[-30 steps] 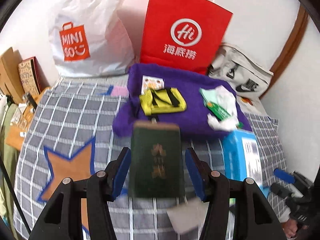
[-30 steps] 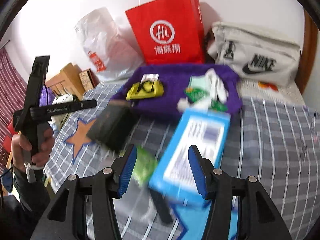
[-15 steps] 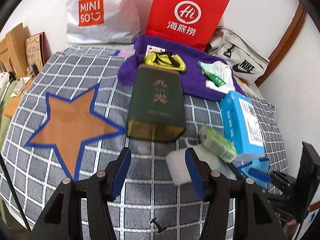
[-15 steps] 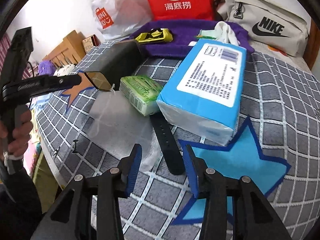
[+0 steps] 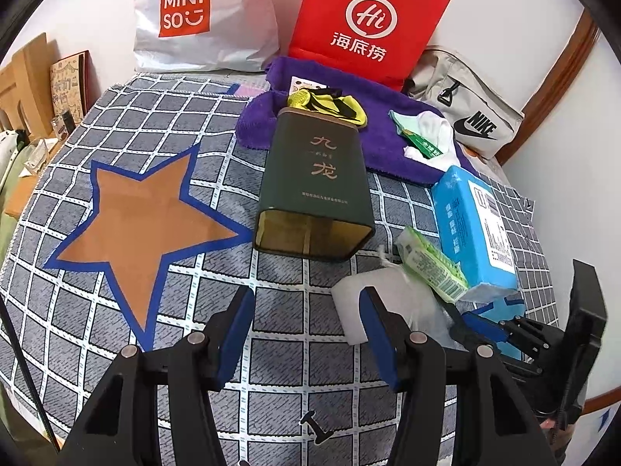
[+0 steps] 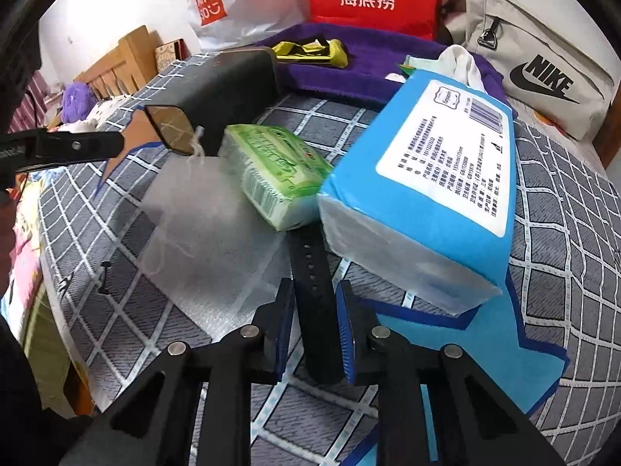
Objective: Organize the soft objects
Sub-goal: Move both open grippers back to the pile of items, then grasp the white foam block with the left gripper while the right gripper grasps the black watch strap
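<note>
A black strap (image 6: 315,291) lies on the checked bedcover between the blue pads of my right gripper (image 6: 315,324), whose jaws stand narrowly apart around it. Beside it lie a translucent mesh pouch (image 6: 202,225), a green tissue pack (image 6: 277,178) and a large blue tissue pack (image 6: 427,190). My left gripper (image 5: 306,330) is open and empty above the cover, in front of a dark green tin (image 5: 316,186) lying on its side. The pouch (image 5: 351,306), green pack (image 5: 431,264) and blue pack (image 5: 473,229) also show in the left wrist view.
A purple towel (image 5: 388,155) at the back holds a yellow-black item (image 5: 330,103) and white socks (image 5: 431,132). Behind it stand a red paper bag (image 5: 365,19), a white Miniso bag (image 5: 194,15) and a Nike bag (image 5: 469,112). A small black clip (image 5: 316,429) lies near the front edge.
My right gripper has dropped low over the black strap and narrowed its jaws around it. My left gripper has pulled back from the green tin and stays open.
</note>
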`<state>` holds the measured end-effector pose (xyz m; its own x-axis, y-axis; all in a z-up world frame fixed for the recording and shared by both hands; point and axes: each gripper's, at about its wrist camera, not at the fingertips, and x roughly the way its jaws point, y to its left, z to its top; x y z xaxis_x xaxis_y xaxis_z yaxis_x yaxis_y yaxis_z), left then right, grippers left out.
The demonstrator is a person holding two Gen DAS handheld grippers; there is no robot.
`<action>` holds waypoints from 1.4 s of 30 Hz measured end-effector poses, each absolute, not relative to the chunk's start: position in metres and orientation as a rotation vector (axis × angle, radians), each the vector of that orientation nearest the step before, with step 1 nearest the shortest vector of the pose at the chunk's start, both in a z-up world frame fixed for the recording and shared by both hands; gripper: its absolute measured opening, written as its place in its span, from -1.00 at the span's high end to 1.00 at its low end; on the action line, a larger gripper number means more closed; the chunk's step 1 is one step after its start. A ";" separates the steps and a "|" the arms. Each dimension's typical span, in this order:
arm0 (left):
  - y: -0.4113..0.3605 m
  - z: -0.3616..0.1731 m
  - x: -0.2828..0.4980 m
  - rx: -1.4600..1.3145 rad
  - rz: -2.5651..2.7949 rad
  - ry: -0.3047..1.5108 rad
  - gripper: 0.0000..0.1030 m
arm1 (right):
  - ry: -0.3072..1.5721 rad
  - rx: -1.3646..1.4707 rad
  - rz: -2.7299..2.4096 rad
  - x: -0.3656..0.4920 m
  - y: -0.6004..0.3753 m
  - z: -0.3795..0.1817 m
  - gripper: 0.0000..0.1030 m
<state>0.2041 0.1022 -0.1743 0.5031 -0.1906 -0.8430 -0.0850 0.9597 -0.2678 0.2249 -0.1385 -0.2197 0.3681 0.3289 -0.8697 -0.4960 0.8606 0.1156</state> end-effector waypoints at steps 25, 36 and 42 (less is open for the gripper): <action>0.099 -0.171 0.182 -0.287 -0.066 1.036 -0.05 | 1.030 -0.241 0.436 0.185 -0.164 -0.226 0.38; 0.088 -0.191 0.188 -0.313 -0.139 1.079 -0.05 | 1.032 -0.151 0.435 0.183 -0.177 -0.225 0.52; 0.072 -0.201 0.193 -0.259 -0.164 1.090 -0.20 | 1.014 -0.155 0.451 0.184 -0.179 -0.223 0.61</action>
